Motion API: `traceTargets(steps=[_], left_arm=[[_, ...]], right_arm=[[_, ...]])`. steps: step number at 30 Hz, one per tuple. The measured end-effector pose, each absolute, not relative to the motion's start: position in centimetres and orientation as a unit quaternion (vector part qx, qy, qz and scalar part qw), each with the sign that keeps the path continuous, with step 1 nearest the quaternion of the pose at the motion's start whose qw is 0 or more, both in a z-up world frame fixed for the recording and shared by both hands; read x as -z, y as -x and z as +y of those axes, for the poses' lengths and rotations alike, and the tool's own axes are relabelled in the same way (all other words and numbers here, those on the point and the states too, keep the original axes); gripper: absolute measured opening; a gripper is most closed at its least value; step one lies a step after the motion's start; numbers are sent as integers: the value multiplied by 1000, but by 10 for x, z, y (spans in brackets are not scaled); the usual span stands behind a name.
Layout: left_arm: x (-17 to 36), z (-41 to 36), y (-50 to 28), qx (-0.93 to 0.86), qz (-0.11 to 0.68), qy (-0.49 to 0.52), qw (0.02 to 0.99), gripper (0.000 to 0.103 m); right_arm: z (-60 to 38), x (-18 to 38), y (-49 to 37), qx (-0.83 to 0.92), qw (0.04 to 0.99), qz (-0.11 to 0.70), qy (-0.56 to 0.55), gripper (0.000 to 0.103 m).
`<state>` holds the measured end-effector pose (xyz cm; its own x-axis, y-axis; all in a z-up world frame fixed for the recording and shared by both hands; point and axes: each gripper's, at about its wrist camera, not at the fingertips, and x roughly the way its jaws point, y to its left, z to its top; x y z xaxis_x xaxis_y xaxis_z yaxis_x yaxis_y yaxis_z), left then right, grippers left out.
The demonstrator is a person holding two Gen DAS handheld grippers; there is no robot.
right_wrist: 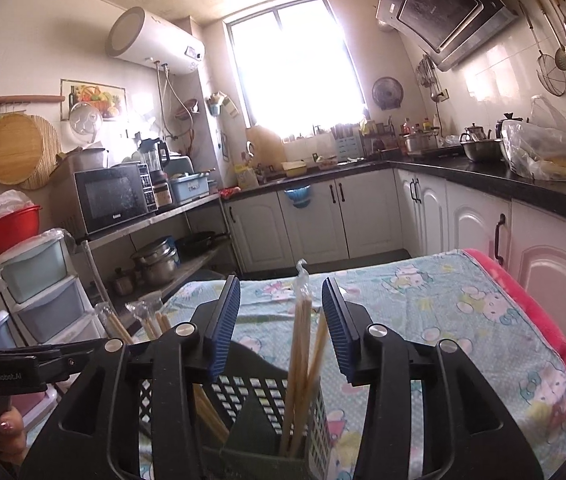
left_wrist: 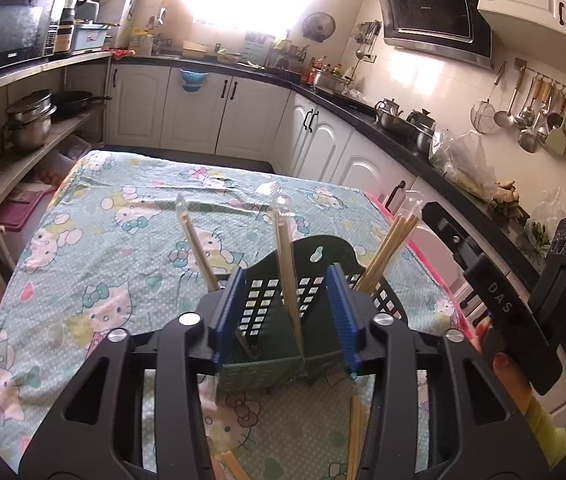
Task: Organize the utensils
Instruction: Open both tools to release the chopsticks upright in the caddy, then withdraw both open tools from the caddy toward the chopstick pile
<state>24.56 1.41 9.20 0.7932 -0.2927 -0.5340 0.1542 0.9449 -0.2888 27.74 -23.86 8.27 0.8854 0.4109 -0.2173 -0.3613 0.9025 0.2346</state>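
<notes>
While both sets of jaws stand half open and empty over the green holder point(left_wrist: 283, 280), loose chopsticks point(left_wrist: 355, 436) lie lengthwise on the table beneath the left gripper point(left_wrist: 285, 312).

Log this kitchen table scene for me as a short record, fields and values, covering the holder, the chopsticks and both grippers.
surface: table with cartoon-cat cloth
holder: dark green slotted utensil holder, upright on the cloth
contents: wrapped chopsticks standing in its compartments
loose items: more chopsticks lying on the cloth near the holder
left gripper: open, one standing pair between the jaws, not pinched
right gripper: open, chopsticks between the jaws, not pinched
</notes>
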Motion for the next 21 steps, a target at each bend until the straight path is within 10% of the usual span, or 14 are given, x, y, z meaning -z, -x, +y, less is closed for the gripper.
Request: traceTargets(steps=[21], left_arm=[[-80,18,-215,104,299,114,942,72]], right_arm=[[-237,-71,-233,-217,955,192,-71,63]])
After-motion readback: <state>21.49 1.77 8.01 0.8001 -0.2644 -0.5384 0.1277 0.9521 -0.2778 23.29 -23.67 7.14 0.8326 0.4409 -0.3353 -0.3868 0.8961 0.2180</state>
